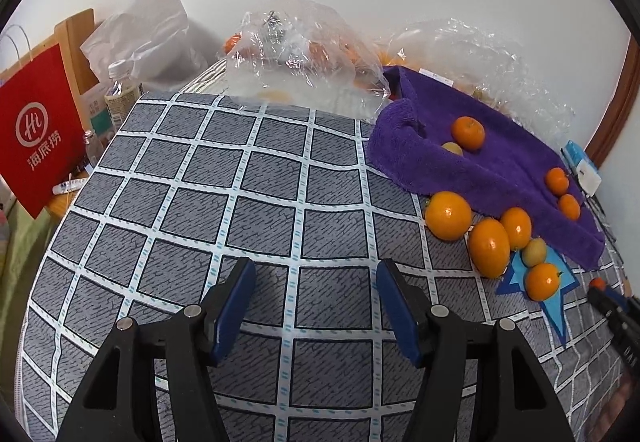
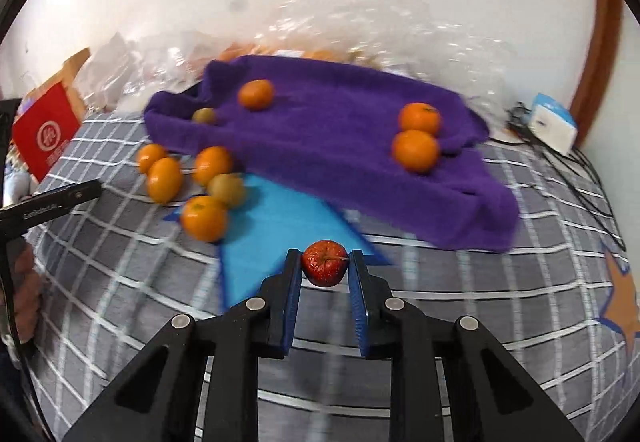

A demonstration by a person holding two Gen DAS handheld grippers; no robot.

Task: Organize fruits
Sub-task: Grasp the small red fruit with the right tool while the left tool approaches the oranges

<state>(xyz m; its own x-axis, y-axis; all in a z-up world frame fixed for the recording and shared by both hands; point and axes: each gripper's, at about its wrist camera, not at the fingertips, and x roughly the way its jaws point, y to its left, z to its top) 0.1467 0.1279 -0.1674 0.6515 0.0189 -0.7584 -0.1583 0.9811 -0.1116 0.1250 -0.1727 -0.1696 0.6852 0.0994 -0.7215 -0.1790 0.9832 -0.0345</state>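
Note:
My right gripper (image 2: 325, 262) is shut on a small red fruit (image 2: 324, 263) and holds it above the checked bed cover, near the tip of a blue star patch (image 2: 272, 230). Several oranges (image 2: 204, 218) and a greenish fruit (image 2: 228, 190) lie in a cluster at the patch's left. More oranges (image 2: 416, 151) rest on a purple towel (image 2: 328, 146). My left gripper (image 1: 316, 282) is open and empty over bare cover, left of the same orange cluster (image 1: 489, 247) and purple towel (image 1: 496, 166). The right gripper (image 1: 612, 306) shows at the left wrist view's right edge.
Clear plastic bags (image 1: 296, 54) with more fruit lie at the back by the wall. A red paper bag (image 1: 38, 130) and bottles (image 1: 120, 90) stand off the bed's left edge. A white and blue box (image 2: 554, 124) with cables lies at the right.

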